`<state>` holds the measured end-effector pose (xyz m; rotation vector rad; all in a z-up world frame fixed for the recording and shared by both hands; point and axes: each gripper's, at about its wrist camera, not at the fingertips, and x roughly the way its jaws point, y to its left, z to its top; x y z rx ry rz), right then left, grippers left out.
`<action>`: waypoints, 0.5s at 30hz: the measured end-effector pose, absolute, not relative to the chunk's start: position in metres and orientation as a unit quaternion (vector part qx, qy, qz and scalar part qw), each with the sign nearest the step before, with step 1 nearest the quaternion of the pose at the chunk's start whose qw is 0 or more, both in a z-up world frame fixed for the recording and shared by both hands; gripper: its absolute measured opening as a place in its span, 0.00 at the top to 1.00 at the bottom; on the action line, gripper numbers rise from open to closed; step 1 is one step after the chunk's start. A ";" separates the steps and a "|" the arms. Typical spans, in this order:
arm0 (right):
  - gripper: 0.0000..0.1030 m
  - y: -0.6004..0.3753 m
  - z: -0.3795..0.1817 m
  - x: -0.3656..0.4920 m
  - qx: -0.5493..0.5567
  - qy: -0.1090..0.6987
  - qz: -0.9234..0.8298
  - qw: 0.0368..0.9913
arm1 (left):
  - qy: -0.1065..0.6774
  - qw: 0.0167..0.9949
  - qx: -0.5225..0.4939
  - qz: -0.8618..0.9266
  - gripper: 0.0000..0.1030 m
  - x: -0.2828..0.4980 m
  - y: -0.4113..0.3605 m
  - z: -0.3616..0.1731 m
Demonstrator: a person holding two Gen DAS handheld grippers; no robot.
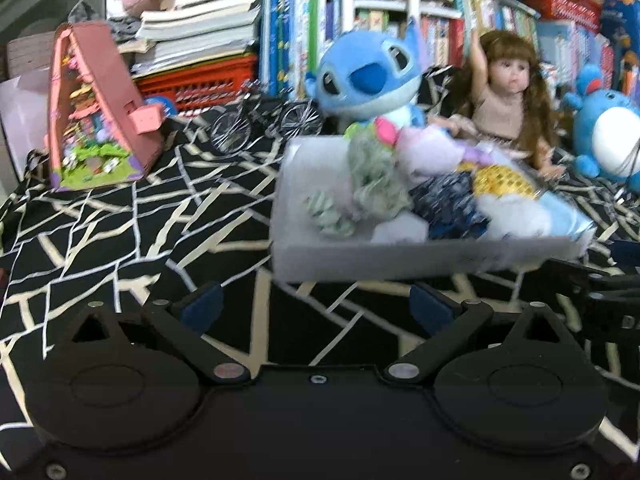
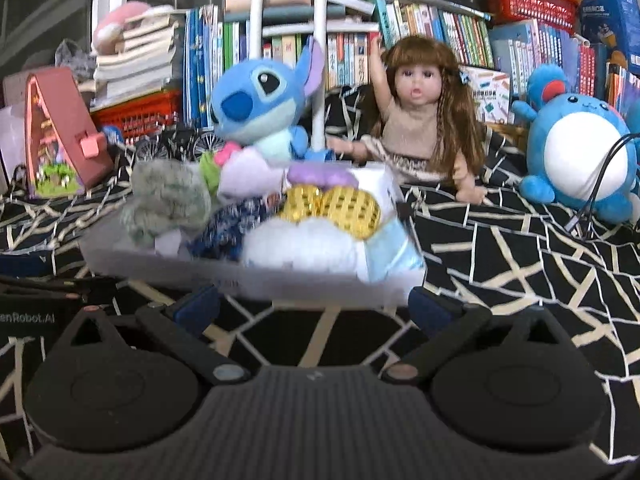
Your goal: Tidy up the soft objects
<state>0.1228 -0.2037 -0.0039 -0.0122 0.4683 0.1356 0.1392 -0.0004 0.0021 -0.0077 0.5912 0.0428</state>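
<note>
Both the left gripper (image 1: 316, 306) and right gripper (image 2: 314, 306) are hanging apart, holding nothing. One white tray (image 2: 256, 282) is sitting just ahead, with three plush toys and one doll (image 2: 416, 120) sitting behind. Bare patterned cloth (image 2: 520, 272) is lying open rightward.

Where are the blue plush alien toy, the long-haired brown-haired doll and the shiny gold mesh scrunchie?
Blue plush alien toy (image 2: 256, 96): right wrist view, on its face.
Long-haired brown-haired doll (image 2: 416, 80): right wrist view, on its face.
Shiny gold mesh scrunchie (image 2: 348, 208): right wrist view, on its right lobe.
</note>
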 end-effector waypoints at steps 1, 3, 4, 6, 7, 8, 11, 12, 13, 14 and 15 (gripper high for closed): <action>0.00 -0.203 -0.006 0.123 -0.010 0.236 0.068 0.969 | 0.295 0.955 -0.004 0.025 0.03 0.140 0.001 -0.001; 0.00 -0.201 -0.011 0.124 -0.016 0.245 0.069 0.967 | 0.304 0.952 -0.011 0.026 0.03 0.140 0.003 -0.006; 0.00 -0.200 -0.012 0.124 -0.018 0.248 0.070 0.966 | 0.309 0.951 -0.015 0.026 0.03 0.142 0.005 -0.007; 0.00 -0.199 -0.016 0.126 -0.021 0.258 0.074 0.963 | 0.317 0.948 -0.021 0.029 0.03 0.144 0.007 -0.010; 0.00 -0.199 -0.018 0.127 -0.021 0.262 0.076 0.962 | 0.320 0.947 -0.024 0.029 0.03 0.146 0.008 -0.012; 0.00 -0.198 -0.019 0.128 -0.022 0.266 0.077 0.961 | 0.322 0.946 -0.026 0.029 0.03 0.147 0.009 -0.013; 0.00 -0.196 -0.021 0.130 -0.024 0.274 0.079 0.958 | 0.330 0.943 -0.029 0.027 0.03 0.150 0.010 -0.017; 0.00 -0.196 -0.022 0.131 -0.024 0.278 0.080 0.957 | 0.331 0.943 -0.028 0.028 0.03 0.150 0.009 -0.017; 0.00 -0.195 -0.023 0.132 -0.025 0.282 0.080 0.956 | 0.331 0.943 -0.025 0.028 0.02 0.150 0.008 -0.018; 0.00 -0.195 -0.025 0.133 -0.025 0.288 0.080 0.954 | 0.330 0.943 -0.023 0.028 0.02 0.150 0.007 -0.019; 0.00 -0.195 -0.026 0.135 -0.026 0.295 0.080 0.952 | 0.330 0.943 -0.022 0.028 0.01 0.150 0.007 -0.019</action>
